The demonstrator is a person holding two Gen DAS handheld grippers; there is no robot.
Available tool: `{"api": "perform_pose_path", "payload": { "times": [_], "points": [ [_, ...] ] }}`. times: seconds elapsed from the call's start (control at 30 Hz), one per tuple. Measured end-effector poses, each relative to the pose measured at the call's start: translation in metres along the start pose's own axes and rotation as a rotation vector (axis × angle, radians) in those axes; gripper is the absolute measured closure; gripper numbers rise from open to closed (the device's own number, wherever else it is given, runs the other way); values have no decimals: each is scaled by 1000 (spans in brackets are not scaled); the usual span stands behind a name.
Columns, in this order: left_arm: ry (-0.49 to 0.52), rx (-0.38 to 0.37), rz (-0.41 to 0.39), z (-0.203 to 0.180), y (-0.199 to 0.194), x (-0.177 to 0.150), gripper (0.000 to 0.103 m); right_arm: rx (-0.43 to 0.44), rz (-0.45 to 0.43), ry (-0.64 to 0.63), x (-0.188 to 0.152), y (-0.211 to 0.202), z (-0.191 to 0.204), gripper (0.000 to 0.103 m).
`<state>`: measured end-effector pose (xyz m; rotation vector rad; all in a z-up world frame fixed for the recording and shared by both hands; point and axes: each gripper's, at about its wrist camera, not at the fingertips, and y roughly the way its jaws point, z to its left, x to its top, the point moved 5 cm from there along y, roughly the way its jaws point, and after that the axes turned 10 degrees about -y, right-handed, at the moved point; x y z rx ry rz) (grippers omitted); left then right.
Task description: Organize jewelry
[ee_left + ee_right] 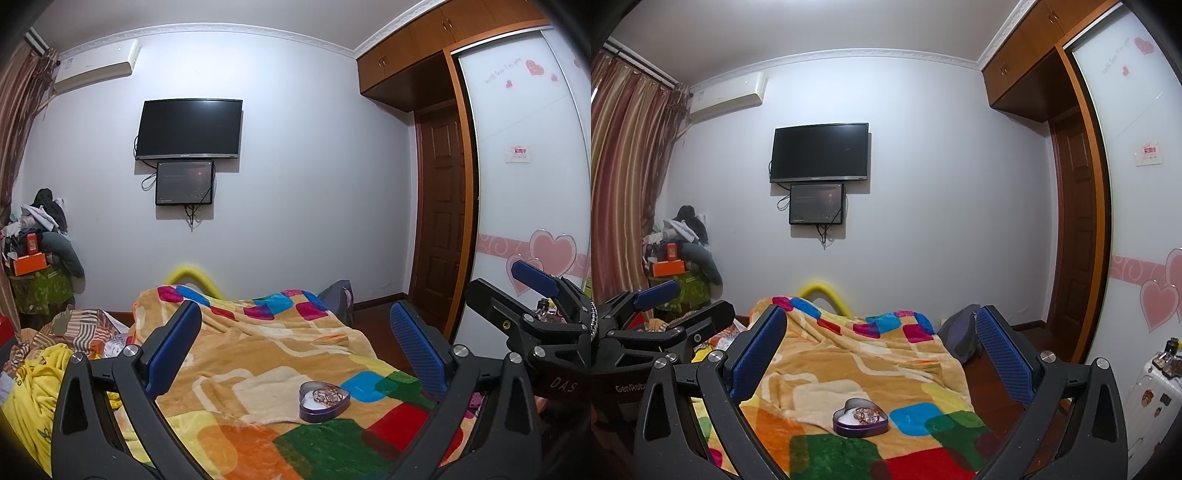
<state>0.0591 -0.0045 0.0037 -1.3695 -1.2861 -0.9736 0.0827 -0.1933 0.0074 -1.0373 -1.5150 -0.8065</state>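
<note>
So the biggest thing here is the bed (258, 369), covered by a fuzzy blanket (849, 354) with orange, green, red and blue patches. There's a TV (820, 152) on the wall behind it and a wardrobe (517, 147) with pink hearts off to the right.

Sitting on the blanket near the front edge is a small purple heart-shaped tin (324, 401), lid off as far as I can see. Inside it there's a little tangle of gold-ish jewelry (866, 414) on a white lining. I can't spot any loose pieces out on the blanket in either view, so the jewelry lies in the tin already. That fits a job that's basically wrapped up, or one where the pieces get taken out and sorted from here. Honestly can't call it from one look. No lid in sight either.

Both claws hang above the bed, level-ish, pointing toward the far wall with the tin low between their fingers and well short of either one. The left claw (295, 350) is spread wide with nothing in it. The right claw (882, 354) is the same, wide apart and empty. They sit side by side, each one poking into the edge of the other's view.
</note>
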Motion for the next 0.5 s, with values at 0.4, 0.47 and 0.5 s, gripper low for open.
{"api": "perform_pose_path", "payload": {
  "times": [0.4, 0.47, 0.5],
  "points": [
    [-6, -1, 12, 1, 3, -3, 0, 1, 4, 8, -3, 2, -2, 1],
    [-7, -1, 15, 1, 5, -3, 0, 0, 5, 10, -3, 2, -3, 1],
    [-9, -1, 17, 1, 6, -4, 0, -1, 5, 11, -4, 2, -3, 1]
  ]
}}
